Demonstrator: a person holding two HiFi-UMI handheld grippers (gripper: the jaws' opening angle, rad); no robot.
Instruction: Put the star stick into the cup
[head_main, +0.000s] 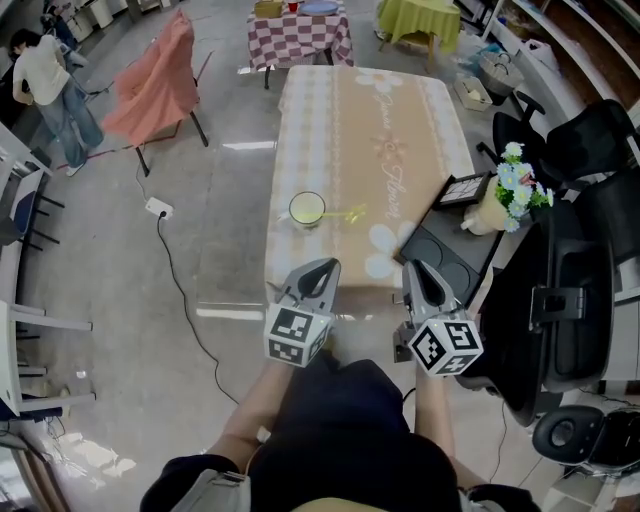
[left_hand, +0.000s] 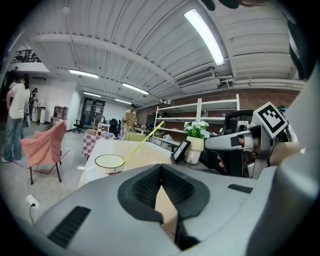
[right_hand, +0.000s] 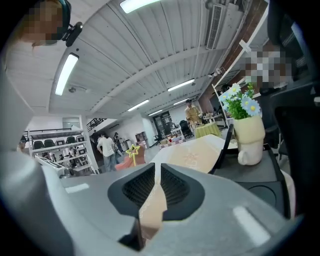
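Observation:
A glass cup (head_main: 307, 209) with a pale yellow inside stands near the front left of the long table (head_main: 400, 120). The yellow star stick (head_main: 343, 214) rests in it and leans out to the right. In the left gripper view the cup (left_hand: 110, 161) holds the slanting stick (left_hand: 142, 142). The right gripper view shows only the star tip (right_hand: 133, 149). My left gripper (head_main: 318, 268) hovers at the table's near edge, short of the cup, jaws shut and empty. My right gripper (head_main: 418, 270) is level with it to the right, a narrow gap between its pads, nothing in it.
A white vase of flowers (head_main: 500, 205) and a dark picture frame (head_main: 462, 190) sit on a black side surface (head_main: 450, 262) at the table's right. Black office chairs (head_main: 590, 140) crowd the right. A pink-draped chair (head_main: 155, 85) and a cable lie on the left floor.

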